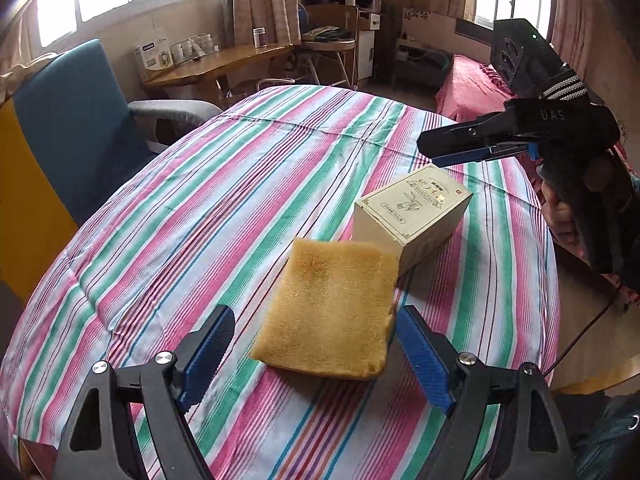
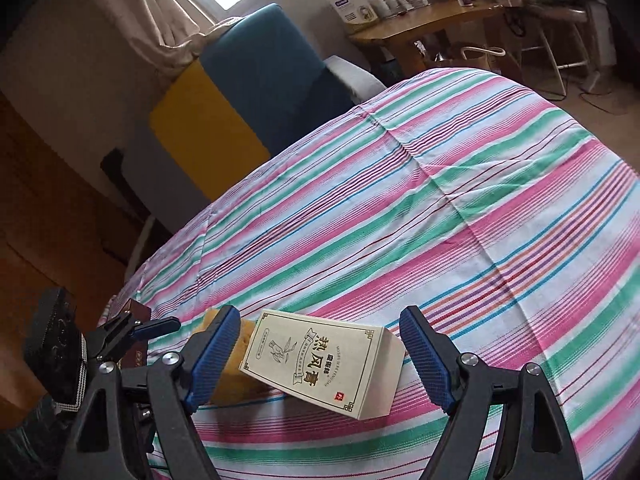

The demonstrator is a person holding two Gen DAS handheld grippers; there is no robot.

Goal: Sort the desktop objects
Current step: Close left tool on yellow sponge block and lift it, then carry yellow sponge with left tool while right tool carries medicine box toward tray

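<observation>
On bench (image 1: 248, 184): sponge (image 1: 332, 312) and box (image 1: 412, 212) laid touching on striped cloth.
Left tongs (image 1: 316, 356): spread wide, nothing gripped; sponge seen betw. pads, untouched.
Right tongs (image 2: 320, 356): spread wide, empty; box framed betw. pads, no contact.

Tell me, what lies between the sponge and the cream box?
Nothing: the sponge and the cream box meet edge to edge on the striped cloth, seen in the left wrist view.
</observation>
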